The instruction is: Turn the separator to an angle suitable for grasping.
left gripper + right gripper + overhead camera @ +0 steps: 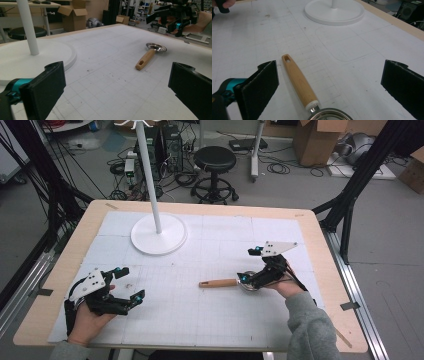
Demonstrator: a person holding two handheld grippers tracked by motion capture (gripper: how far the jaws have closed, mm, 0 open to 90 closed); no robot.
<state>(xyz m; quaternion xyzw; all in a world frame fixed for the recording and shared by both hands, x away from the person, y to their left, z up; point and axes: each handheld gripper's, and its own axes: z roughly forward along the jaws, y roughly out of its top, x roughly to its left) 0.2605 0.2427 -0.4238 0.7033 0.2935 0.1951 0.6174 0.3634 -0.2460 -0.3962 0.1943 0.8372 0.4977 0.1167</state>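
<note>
Both tools gape wide, the right tool (329,85) over the strainer (300,85), whose bowl is cut off.

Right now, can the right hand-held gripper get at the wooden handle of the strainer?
Probably yes. The right hand-held gripper hangs open just above the strainer, its jaws standing either side of the wooden handle, with nothing between them and bare mat around it.
</note>
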